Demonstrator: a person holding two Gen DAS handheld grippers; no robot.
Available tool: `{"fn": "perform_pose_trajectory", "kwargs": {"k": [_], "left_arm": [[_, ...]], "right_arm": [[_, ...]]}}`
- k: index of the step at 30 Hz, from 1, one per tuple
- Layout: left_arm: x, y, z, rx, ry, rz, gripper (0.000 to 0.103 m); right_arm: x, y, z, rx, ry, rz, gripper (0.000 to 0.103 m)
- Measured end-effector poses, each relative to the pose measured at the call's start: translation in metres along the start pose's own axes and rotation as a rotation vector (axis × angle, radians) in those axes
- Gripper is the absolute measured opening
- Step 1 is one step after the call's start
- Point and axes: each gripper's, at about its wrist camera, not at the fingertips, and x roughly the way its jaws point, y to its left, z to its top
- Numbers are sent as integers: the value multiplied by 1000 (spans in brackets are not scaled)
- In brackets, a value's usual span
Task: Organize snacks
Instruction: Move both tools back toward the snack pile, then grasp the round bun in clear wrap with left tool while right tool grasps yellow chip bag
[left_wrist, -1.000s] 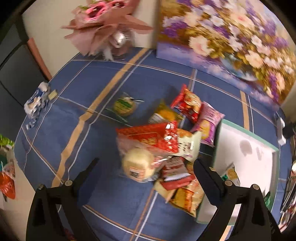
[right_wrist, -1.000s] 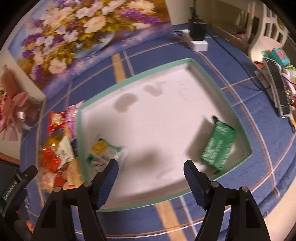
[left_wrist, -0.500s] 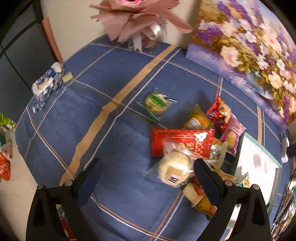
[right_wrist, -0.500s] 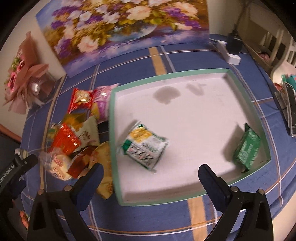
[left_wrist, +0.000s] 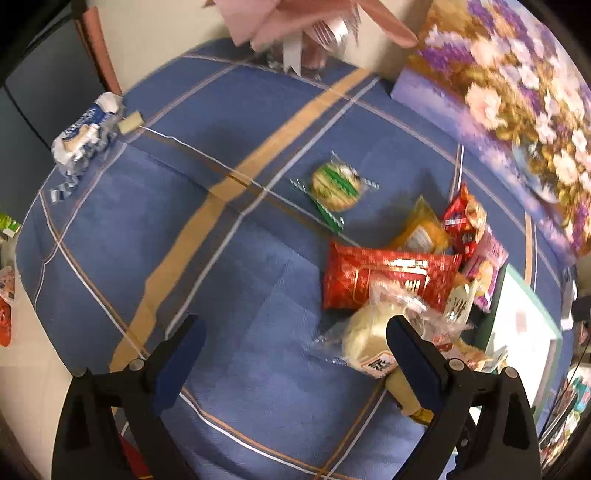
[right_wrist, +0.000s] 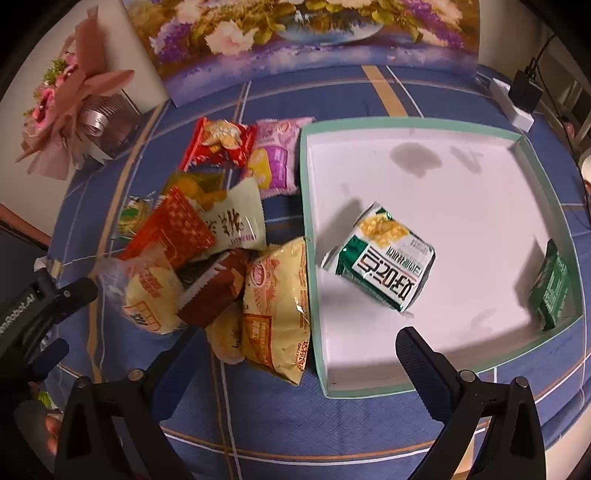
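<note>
A pile of snack packets (right_wrist: 207, 243) lies on the blue tablecloth left of a white tray with a green rim (right_wrist: 309, 258). In the tray lie a green-and-white packet (right_wrist: 384, 254) and a dark green packet (right_wrist: 552, 291) at its right wall. My right gripper (right_wrist: 295, 350) hovers open over the tray's near left corner and a yellow packet (right_wrist: 277, 306), holding nothing. My left gripper (left_wrist: 291, 343) is open and empty above bare cloth, its right finger (left_wrist: 413, 365) in front of a clear-wrapped bun (left_wrist: 369, 339). A round green-striped cracker packet (left_wrist: 334, 182) lies apart from the pile.
A flower painting (right_wrist: 295, 40) leans at the back. A pink bouquet (right_wrist: 70, 107) stands at the back left. A crumpled blue-white wrapper (left_wrist: 85, 133) lies near the table's left edge. A white power adapter (right_wrist: 517, 107) sits right of the tray.
Both grippers have swung left: the left view now shows more bare cloth and the pile at its right. The right gripper opened wider and let go of the green-and-white packet, which now lies in the tray.
</note>
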Motion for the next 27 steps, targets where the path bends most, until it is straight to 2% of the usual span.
{"fn": "perform_pose_trajectory", "kwargs": {"k": [7,13,23,25,27], "left_arm": [[19,-19,-5,55,84,-61,98],[35,-36,-11,83,113,-81,98],[52,-47,-14,81,103,-82,98],[52,-48,-14,83,100,-85,94],[50,-50,-14,91,102,-113,74]], "right_arm": [[2,-1,-2,-6,1,-39,103],[2,-3,-1,-12,0,-50,103],[0,-10,-2,-10,4,-55,103],[1,-11,-1,-8,6,-54,103],[1,-10,0,-7,7,-55,103]]}}
